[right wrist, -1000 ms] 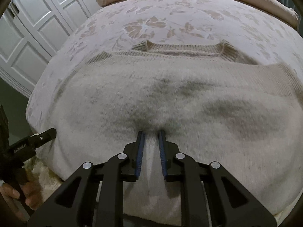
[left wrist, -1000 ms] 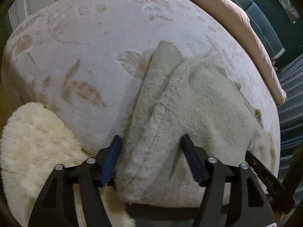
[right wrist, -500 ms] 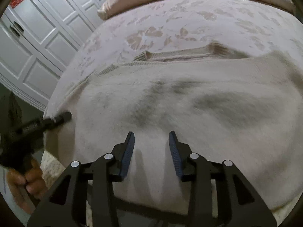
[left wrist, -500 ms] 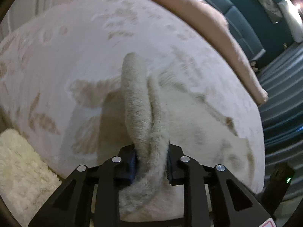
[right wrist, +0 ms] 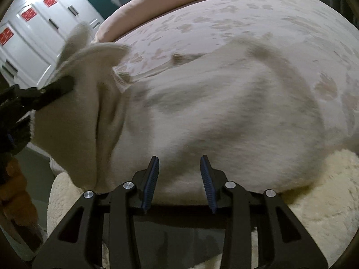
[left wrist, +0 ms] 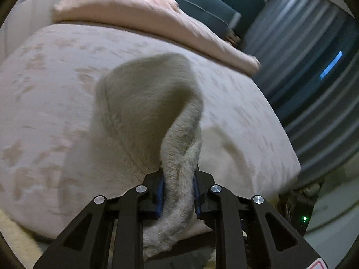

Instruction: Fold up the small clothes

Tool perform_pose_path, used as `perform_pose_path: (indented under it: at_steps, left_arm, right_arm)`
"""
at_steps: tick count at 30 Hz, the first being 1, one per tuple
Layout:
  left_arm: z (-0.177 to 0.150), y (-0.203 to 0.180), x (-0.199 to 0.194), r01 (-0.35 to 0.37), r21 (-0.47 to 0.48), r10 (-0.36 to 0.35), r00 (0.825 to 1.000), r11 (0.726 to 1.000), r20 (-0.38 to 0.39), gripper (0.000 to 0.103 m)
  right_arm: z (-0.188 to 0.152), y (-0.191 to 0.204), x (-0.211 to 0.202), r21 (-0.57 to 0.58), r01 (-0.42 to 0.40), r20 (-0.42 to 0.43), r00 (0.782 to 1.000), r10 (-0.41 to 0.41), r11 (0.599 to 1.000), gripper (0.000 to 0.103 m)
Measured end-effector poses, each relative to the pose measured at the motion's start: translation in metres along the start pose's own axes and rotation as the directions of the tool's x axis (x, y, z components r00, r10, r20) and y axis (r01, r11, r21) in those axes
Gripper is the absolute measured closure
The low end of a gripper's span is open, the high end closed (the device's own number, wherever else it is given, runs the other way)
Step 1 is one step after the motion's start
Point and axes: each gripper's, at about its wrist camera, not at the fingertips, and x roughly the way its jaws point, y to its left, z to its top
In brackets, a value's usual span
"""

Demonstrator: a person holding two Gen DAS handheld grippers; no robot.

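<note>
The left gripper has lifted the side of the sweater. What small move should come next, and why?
Probably carry the left gripper across toward the middle of the sweater and lay the flap down. It is shut on the raised side edge, which stands up off the bed, while the right gripper is open at the near hem and holds nothing.

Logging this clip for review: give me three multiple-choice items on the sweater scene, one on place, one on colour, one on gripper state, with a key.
1. Where does the sweater lie?
A. on the floral bedspread
B. on a wooden table
C. in a basket

2. What colour are the pads on the right gripper?
A. red
B. blue
C. yellow

3. What is the left gripper doing?
A. hanging open
B. shut on nothing
C. clamping a sweater edge

Key: 1 A, bedspread shows around it; 2 B, ribbed blue pads; 3 C, knit fabric squeezed between its fingers.
</note>
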Motion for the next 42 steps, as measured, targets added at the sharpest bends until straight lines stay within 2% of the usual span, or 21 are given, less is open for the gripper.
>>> perform_pose_path:
  at_steps: [3, 6, 10, 12, 13, 15, 18, 19, 21, 24, 26, 29, 31, 32, 33, 34, 35, 37, 40, 42]
  left_arm:
    - [-0.009, -0.019, 0.036, 0.017, 0.036, -0.014, 0.997, 0.999, -0.072, 0.086]
    - [-0.019, -0.023, 0.081, 0.002, 0.055, 0.008, 0.986, 0.999, -0.168, 0.086]
    - [-0.025, -0.028, 0.101, -0.044, 0.104, 0.062, 0.981, 0.994, -0.186, 0.085]
    - [-0.022, -0.033, 0.094, -0.059, 0.113, 0.079, 0.980, 0.992, -0.184, 0.081]
    - [-0.020, -0.036, 0.089, -0.059, 0.114, 0.079, 0.981, 0.992, -0.176, 0.074]
    - [-0.017, -0.038, 0.066, -0.018, 0.115, 0.034, 0.990, 0.993, -0.139, 0.068]
    - [-0.021, -0.037, 0.037, 0.012, 0.095, -0.001, 0.993, 0.995, -0.118, 0.046]
    - [-0.024, -0.033, 0.024, 0.019, 0.078, -0.012, 0.995, 0.997, -0.100, 0.043]
    - [-0.029, -0.026, 0.009, 0.015, 0.066, -0.009, 0.996, 0.998, -0.087, 0.041]
    - [-0.044, -0.008, -0.009, -0.027, 0.032, 0.029, 0.996, 0.999, -0.084, 0.039]
    - [-0.054, 0.012, -0.014, -0.073, 0.000, 0.072, 0.992, 0.997, -0.105, 0.038]
    - [-0.067, 0.039, -0.014, -0.152, -0.041, 0.145, 0.979, 0.987, -0.145, 0.038]
    - [-0.074, 0.052, -0.017, -0.149, -0.087, 0.134, 0.978, 0.985, -0.161, 0.038]
    - [-0.077, 0.057, -0.020, -0.142, -0.104, 0.124, 0.979, 0.984, -0.161, 0.038]
    - [-0.080, 0.060, -0.022, -0.138, -0.106, 0.120, 0.979, 0.985, -0.165, 0.038]
    - [-0.082, 0.061, -0.023, -0.135, -0.102, 0.117, 0.978, 0.986, -0.170, 0.038]
    - [-0.084, 0.059, -0.023, -0.134, -0.091, 0.116, 0.977, 0.987, -0.178, 0.038]
    - [-0.086, 0.054, -0.022, -0.126, -0.073, 0.110, 0.976, 0.989, -0.186, 0.038]
    - [-0.088, 0.044, -0.017, -0.116, -0.029, 0.108, 0.975, 0.993, -0.193, 0.037]
    - [-0.086, 0.038, -0.010, -0.121, 0.005, 0.120, 0.975, 0.993, -0.187, 0.037]
  right_arm:
    - [0.001, -0.016, -0.008, 0.036, 0.009, 0.019, 1.000, -0.010, 0.999, 0.066]
    - [0.004, -0.032, -0.013, 0.068, 0.021, 0.033, 0.999, -0.023, 0.997, 0.066]
    - [0.011, -0.045, -0.022, 0.118, 0.000, 0.053, 0.999, -0.006, 0.993, 0.065]
    - [0.018, -0.047, -0.026, 0.141, -0.033, 0.067, 0.997, 0.024, 0.989, 0.062]
    - [0.024, -0.047, -0.027, 0.146, -0.054, 0.077, 0.996, 0.043, 0.988, 0.056]
    - [0.034, -0.047, -0.029, 0.148, -0.078, 0.091, 0.994, 0.065, 0.986, 0.051]
    - [0.052, -0.043, -0.029, 0.155, -0.140, 0.105, 0.987, 0.125, 0.978, 0.045]
    - [0.057, -0.041, -0.026, 0.164, -0.177, 0.104, 0.981, 0.161, 0.970, 0.040]
    - [0.062, -0.038, -0.019, 0.178, -0.220, 0.082, 0.975, 0.208, 0.959, 0.035]
    - [0.061, -0.029, 0.000, 0.196, -0.219, 0.027, 0.976, 0.218, 0.956, 0.035]
    - [0.053, -0.021, 0.014, 0.207, -0.215, -0.028, 0.974, 0.226, 0.954, 0.035]
    - [0.039, -0.010, 0.035, 0.237, -0.248, -0.095, 0.956, 0.276, 0.939, 0.034]
    - [0.033, -0.004, 0.043, 0.232, -0.230, -0.116, 0.958, 0.262, 0.945, 0.033]
    - [0.033, 0.002, 0.046, 0.214, -0.215, -0.120, 0.962, 0.244, 0.953, 0.035]
    - [0.034, 0.006, 0.046, 0.199, -0.203, -0.122, 0.965, 0.230, 0.959, 0.049]
    - [0.036, 0.010, 0.047, 0.188, -0.201, -0.130, 0.965, 0.227, 0.961, 0.070]
    - [0.042, 0.014, 0.045, 0.182, -0.224, -0.133, 0.959, 0.250, 0.957, 0.081]
    - [0.060, 0.025, 0.032, 0.154, -0.280, -0.099, 0.950, 0.296, 0.948, 0.087]
    - [0.093, 0.043, -0.010, 0.060, -0.354, 0.012, 0.935, 0.354, 0.933, 0.088]
    - [0.110, 0.050, -0.037, 0.008, -0.355, 0.084, 0.932, 0.353, 0.935, 0.088]
